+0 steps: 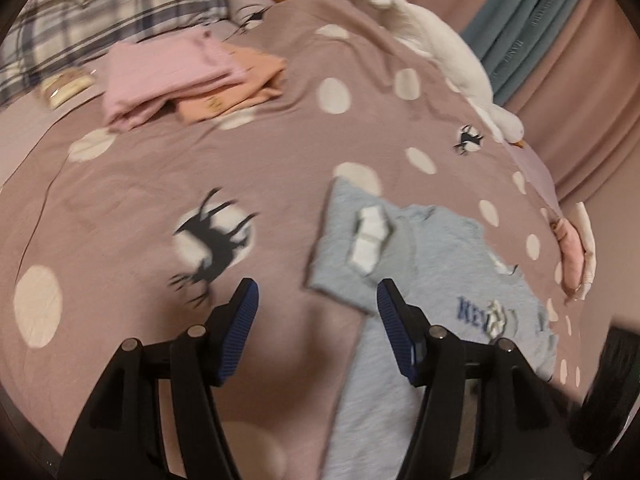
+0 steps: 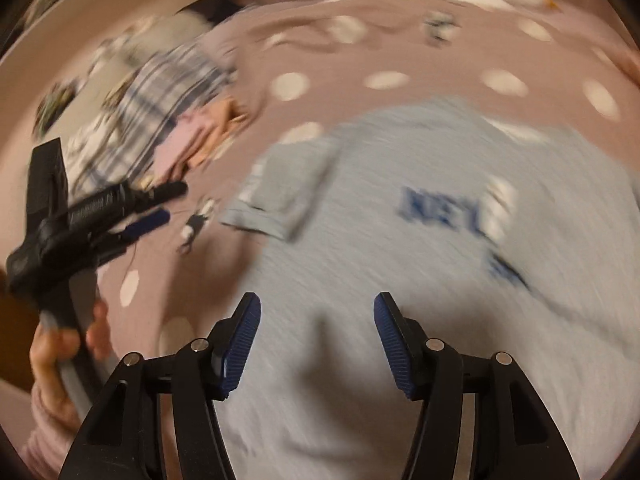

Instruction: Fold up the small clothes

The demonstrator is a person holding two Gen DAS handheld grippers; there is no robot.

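Note:
A light blue-grey small T-shirt [image 1: 432,292] with dark blue letters lies flat on the pink dotted bedcover [image 1: 280,152]; one sleeve is folded in over its left side. My left gripper [image 1: 318,304] is open and empty, hovering over the shirt's left edge. In the blurred right wrist view the same shirt [image 2: 400,280] fills the middle. My right gripper [image 2: 318,312] is open and empty just above the shirt's lower part. The left gripper [image 2: 160,204] shows there at the left, held in a hand.
A folded pink garment [image 1: 168,76] and a folded orange one [image 1: 248,84] are stacked at the back left. A white toy goose [image 1: 448,56] lies along the far right edge. A plaid pillow [image 1: 120,4] is behind. Pink clothing [image 1: 572,252] hangs at the right edge.

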